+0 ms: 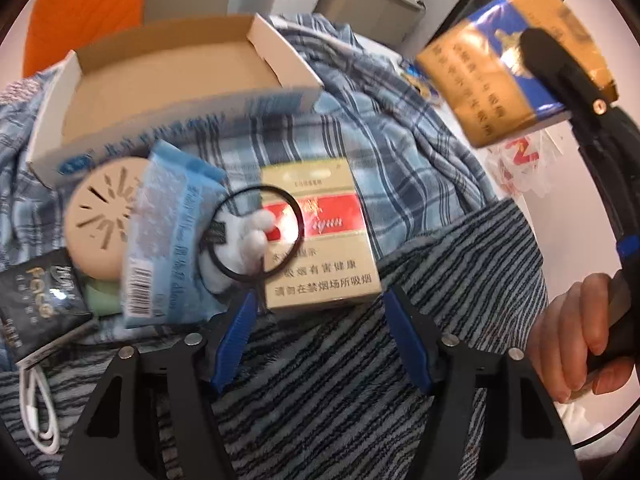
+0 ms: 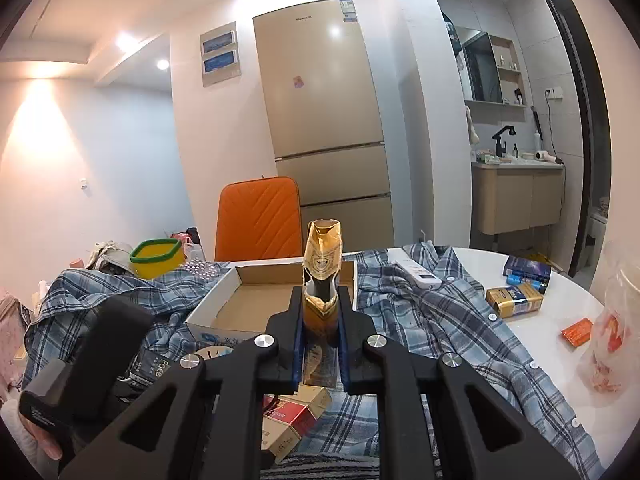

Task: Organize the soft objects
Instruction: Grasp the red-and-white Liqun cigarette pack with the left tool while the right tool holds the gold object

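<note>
My right gripper (image 2: 320, 304) is shut on a gold and blue soft cigarette pack (image 2: 322, 268), held in the air above the open cardboard box (image 2: 224, 300); the pack also shows in the left wrist view (image 1: 508, 60). My left gripper (image 1: 316, 300) is open, low over a striped towel (image 1: 420, 320), with a red and gold cigarette pack (image 1: 328, 256) just ahead of its fingertips. A black hair tie with a white plush charm (image 1: 248, 236), a blue tissue packet (image 1: 164, 240) and a black sachet (image 1: 40, 300) lie left of it.
A plaid shirt (image 2: 460, 320) covers the white table (image 2: 560, 308). On it lie a remote (image 2: 416, 272), another gold pack (image 2: 514, 300), an orange packet (image 2: 576, 332) and a plastic bag (image 2: 612, 340). An orange chair (image 2: 260, 216) stands behind the box. A beige round disc (image 1: 96, 220) and white cable (image 1: 36, 412) lie left.
</note>
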Available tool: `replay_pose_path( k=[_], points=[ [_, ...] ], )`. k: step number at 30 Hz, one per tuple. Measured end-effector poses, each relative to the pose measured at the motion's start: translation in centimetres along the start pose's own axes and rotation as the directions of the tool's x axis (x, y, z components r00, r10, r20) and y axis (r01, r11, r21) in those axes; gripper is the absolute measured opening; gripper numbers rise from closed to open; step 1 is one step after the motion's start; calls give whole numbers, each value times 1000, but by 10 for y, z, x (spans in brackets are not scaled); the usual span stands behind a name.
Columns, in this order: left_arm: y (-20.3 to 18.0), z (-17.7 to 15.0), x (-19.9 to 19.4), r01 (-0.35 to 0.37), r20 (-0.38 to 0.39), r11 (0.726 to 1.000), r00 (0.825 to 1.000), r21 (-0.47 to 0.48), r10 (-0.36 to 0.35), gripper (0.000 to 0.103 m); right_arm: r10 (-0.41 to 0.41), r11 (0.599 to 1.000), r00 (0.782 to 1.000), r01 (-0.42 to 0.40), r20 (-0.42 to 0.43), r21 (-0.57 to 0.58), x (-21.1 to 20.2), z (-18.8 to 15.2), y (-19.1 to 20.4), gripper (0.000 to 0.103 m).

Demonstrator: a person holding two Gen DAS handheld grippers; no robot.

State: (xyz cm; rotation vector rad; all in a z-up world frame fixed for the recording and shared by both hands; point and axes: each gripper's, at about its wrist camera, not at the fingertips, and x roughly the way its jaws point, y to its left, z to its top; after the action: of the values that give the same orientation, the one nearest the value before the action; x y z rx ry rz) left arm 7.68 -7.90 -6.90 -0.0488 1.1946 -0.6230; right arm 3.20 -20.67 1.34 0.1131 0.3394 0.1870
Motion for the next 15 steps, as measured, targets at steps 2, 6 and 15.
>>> replay_pose_path(
  k=[2, 6, 15],
  points=[
    [1, 3, 5, -7, -12, 1000, 1000, -11, 7, 66, 7, 1000, 1000, -7, -3, 5, 0, 0, -1, 14],
    [2, 14, 6, 2, -13, 1000, 1000, -23, -3, 66, 4, 1000, 1000, -4, 5, 0, -3, 0, 0, 14],
    [10, 25, 11, 13, -26, 1000, 1000, -26, -14, 56, 2, 1000, 1000, -2, -24, 4, 4, 0, -2, 14]
  ],
)
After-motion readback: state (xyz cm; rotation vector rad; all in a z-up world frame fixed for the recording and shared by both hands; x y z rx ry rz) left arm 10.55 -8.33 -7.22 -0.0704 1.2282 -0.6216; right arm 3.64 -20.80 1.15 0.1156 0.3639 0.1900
